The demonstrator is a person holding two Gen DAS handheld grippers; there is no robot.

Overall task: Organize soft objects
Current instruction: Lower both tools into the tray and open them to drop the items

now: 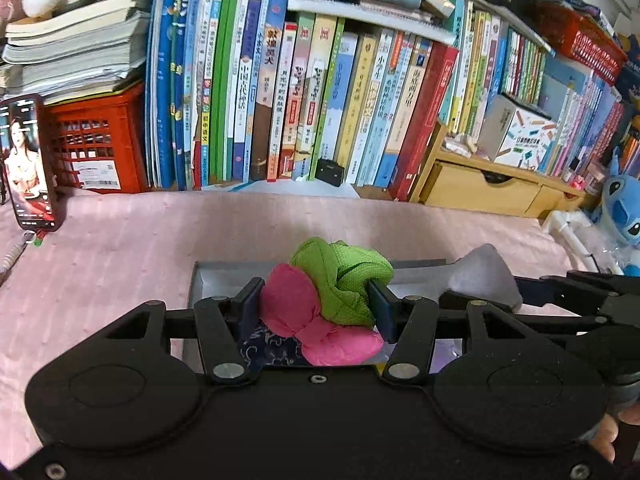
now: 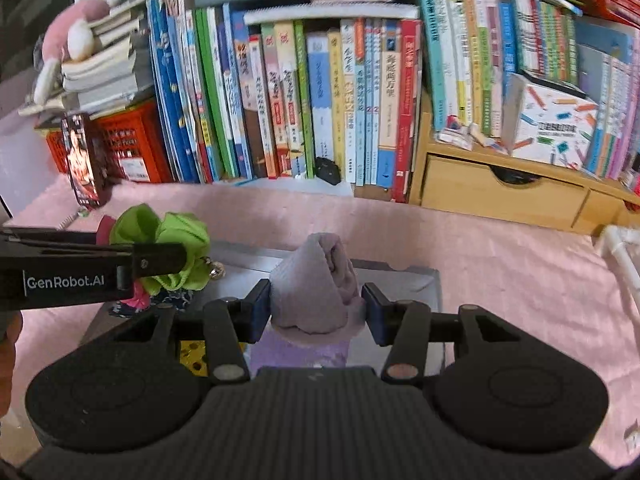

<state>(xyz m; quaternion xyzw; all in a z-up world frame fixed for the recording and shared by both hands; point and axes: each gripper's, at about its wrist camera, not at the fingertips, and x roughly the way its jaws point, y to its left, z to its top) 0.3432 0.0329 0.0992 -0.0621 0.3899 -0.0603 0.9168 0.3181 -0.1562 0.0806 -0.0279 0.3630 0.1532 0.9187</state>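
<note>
My left gripper (image 1: 316, 304) is shut on a green and pink knotted cloth bundle (image 1: 332, 292), held above a grey box (image 1: 208, 280) on the pink cloth surface. The bundle also shows in the right wrist view (image 2: 168, 252), beside the left gripper's black arm (image 2: 80, 276). My right gripper (image 2: 316, 306) is shut on a rolled grey-lilac sock (image 2: 316, 288) above the same grey box (image 2: 424, 284). The sock shows in the left wrist view (image 1: 484, 276) at the right. A dark blue patterned cloth (image 1: 264, 344) and a lilac item (image 2: 304, 354) lie in the box.
A row of upright books (image 1: 320, 100) lines the back. A red crate (image 1: 96, 144) and a phone (image 1: 28, 164) stand at the left. A wooden drawer unit (image 2: 500, 192) and a blue plush toy (image 1: 620, 208) are at the right. Pink cloth (image 1: 120, 248) covers the surface.
</note>
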